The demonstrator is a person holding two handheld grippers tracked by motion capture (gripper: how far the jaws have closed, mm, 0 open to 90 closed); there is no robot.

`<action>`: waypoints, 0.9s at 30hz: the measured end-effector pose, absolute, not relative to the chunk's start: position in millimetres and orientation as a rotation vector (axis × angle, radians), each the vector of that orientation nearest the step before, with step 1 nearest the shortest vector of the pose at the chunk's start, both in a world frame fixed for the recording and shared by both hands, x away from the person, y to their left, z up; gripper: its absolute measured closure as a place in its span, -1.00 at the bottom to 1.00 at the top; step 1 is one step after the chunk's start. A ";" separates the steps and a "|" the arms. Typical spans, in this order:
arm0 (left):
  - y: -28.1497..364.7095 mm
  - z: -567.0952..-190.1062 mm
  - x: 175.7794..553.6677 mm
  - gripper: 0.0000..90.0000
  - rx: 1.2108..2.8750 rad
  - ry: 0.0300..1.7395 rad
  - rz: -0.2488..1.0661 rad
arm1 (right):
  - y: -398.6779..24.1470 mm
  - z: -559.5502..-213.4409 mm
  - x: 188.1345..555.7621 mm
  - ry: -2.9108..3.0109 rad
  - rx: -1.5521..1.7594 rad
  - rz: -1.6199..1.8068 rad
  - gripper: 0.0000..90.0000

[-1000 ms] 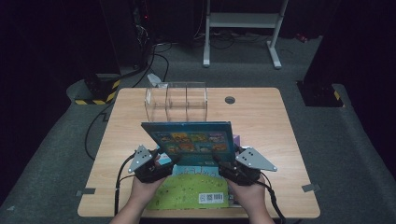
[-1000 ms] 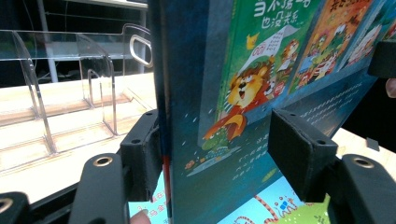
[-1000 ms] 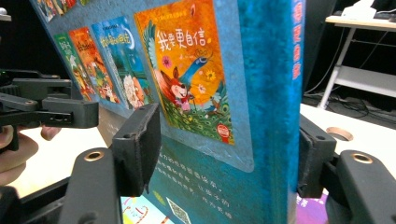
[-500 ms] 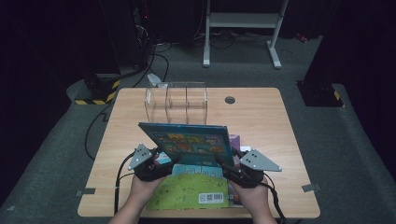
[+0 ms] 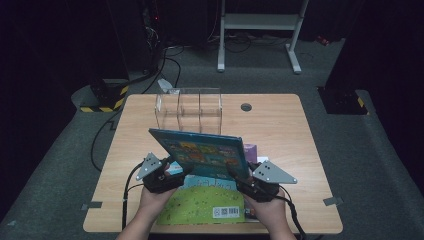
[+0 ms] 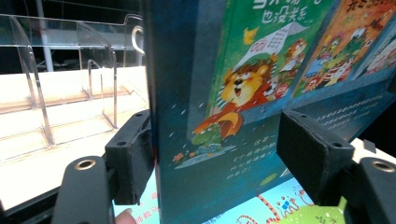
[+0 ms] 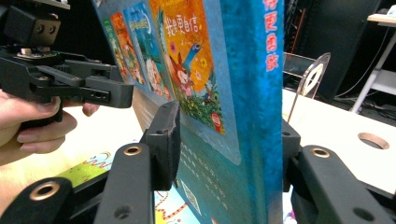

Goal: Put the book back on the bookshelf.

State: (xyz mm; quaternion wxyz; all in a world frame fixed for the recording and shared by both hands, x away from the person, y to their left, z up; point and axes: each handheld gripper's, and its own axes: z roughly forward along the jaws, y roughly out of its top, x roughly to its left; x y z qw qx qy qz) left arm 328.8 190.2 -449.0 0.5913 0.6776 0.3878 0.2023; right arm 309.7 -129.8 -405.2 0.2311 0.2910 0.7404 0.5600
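Observation:
A thick blue picture book hangs tilted over the near half of the table, between both grippers. My left gripper is shut on its lower left corner. In the left gripper view one pad sits on the book's back edge and the other on the cover; these jaws have just been opening slightly. My right gripper straddles the right corner and its jaws have just been closing. In the right gripper view the book stands between them, with a small gap at the cover-side pad.
A green picture book lies flat on the wooden table under the raised one. A clear acrylic divider rack stands at the back. A purple item peeks out behind the blue book. A cable hole is at the back right.
The blue book has tipped: its top edge was level and now slopes down to the right. The right gripper's jaws have narrowed around its corner. Both hands have stayed in place.

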 end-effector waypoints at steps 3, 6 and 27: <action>192.2 -449.4 329.3 -0.29 1.572 0.915 0.476 | -130.5 -405.5 308.1 2.030 0.793 1.537 0.32; 194.6 -450.2 330.2 -0.29 1.556 0.935 0.474 | -131.5 -405.2 307.7 2.034 0.789 1.538 0.41; 198.2 -450.0 330.2 -0.26 1.554 0.942 0.478 | -133.9 -415.6 301.1 1.996 0.798 1.561 0.73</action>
